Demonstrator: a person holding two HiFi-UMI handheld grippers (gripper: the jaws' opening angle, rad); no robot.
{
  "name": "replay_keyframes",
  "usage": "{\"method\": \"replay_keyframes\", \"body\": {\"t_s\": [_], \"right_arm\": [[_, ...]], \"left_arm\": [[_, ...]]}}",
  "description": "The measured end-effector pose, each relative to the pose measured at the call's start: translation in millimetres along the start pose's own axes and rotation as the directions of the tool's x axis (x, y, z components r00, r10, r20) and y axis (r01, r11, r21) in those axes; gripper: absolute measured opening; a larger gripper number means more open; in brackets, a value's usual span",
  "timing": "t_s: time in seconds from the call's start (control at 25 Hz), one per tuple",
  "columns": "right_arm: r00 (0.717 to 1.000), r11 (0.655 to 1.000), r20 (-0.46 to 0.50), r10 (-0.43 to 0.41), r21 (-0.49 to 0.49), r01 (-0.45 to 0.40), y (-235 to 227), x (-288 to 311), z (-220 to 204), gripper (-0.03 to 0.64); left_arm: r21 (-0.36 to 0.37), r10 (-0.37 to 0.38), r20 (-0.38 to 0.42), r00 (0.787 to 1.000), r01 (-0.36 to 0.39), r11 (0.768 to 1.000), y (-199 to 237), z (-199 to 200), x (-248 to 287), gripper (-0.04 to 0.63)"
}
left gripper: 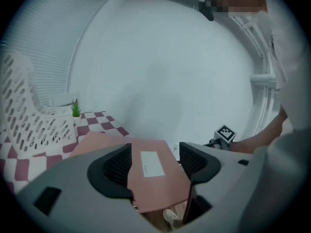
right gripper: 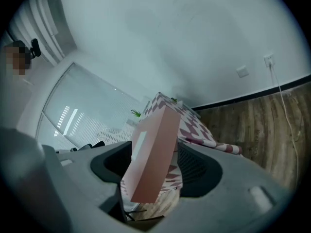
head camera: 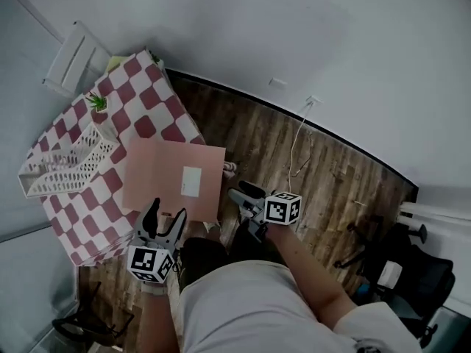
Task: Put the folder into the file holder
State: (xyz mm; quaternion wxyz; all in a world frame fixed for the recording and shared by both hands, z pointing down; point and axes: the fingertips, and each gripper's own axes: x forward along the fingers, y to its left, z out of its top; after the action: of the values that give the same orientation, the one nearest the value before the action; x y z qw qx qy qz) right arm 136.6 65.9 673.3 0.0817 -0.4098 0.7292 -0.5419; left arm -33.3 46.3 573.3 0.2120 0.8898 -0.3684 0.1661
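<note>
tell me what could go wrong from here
1. The folder overhangs the table edge; a nudge from either gripper could tip it onto the floor.
2. The left gripper and right gripper are open at its edges; lifting before both close would likely drop it.
3. The plant stands beside the holder; swinging the folder in could knock it.

A plain room, half home, half office; wood-plank floor [head camera: 338,175]; bare white wall [head camera: 294,35] with a socket [head camera: 313,101] and trailing cable [head camera: 294,145]; a table [head camera: 143,98] under a red-and-white check cloth, carrying a white file holder [head camera: 66,160] and a small potted plant [head camera: 98,103]; a black swivel chair [head camera: 423,274] nearby.
</note>
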Motion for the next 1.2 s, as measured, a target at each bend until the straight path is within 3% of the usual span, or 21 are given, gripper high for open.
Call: {"method": "replay_keyframes", "body": {"t_s": [0.36, 0.64, 1.0, 1.2], "right_arm": [[0.974, 0.988, -0.185, 0.131, 0.111, -0.112, -10.2, 23.7, -51.5, 0.287], [0.949, 0.964, -0.215, 0.229, 0.185, -0.191, -5.9, 42.9, -68.2, 0.295], [0.917, 0.916, -0.227, 0.327, 0.315, -0.248, 2.2, 55.4, -74.7, 0.295], [0.908, 0.932, -0.281, 0.310, 0.277, -0.233, 4.0, 54.9, -72.3, 0.293]], "left_arm": [[-0.099, 0.181, -0.018, 0.983, -0.181, 0.978, -12.5, -41.3, -30.3, 0.304], [-0.150, 0.273, -0.045, 0.961, -0.277, 0.949, -21.0, -70.8, -53.9, 0.304], [-0.186, 0.351, -0.054, 0.935, -0.354, 0.916, -21.3, -84.4, -66.6, 0.304], [-0.193, 0.361, -0.043, 0.931, -0.362, 0.912, -20.7, -83.4, -66.6, 0.304]]}}
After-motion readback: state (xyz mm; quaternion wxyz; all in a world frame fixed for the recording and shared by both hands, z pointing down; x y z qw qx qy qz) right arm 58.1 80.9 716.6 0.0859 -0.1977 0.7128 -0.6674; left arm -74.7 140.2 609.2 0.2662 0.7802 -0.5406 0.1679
